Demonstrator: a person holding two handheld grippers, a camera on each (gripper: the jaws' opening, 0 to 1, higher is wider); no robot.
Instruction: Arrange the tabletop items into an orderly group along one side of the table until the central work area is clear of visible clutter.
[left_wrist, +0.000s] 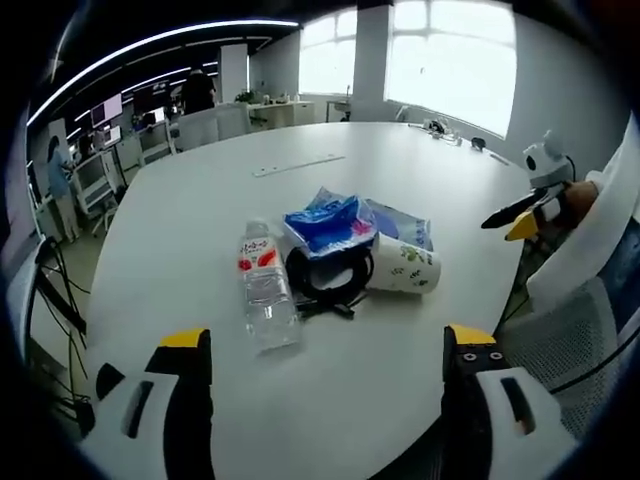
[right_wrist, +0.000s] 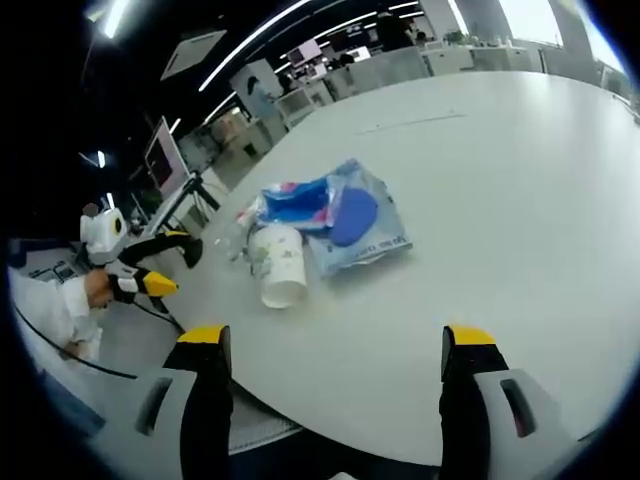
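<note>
Ahead of my left gripper (left_wrist: 325, 350), between the lines of its two fingers and well beyond their tips, I see the clutter bunched together on the white table (left_wrist: 400, 170): a clear water bottle (left_wrist: 266, 290) lying on its side nearest my left finger, a black coiled cable (left_wrist: 328, 277) touching it, a paper cup (left_wrist: 405, 266) tipped over toward my right finger, and blue packets (left_wrist: 345, 222) just behind them. My left fingers (left_wrist: 185, 385) stand wide apart and hold nothing.

From my right gripper (right_wrist: 333, 350), also spread wide and empty, the cup (right_wrist: 279, 262) lies ahead of my left finger, with the blue packets (right_wrist: 345, 215) beyond it, nearer the middle. The other gripper (right_wrist: 150, 265) shows far off my left finger, at the table edge; I cannot judge its gap there.
</note>
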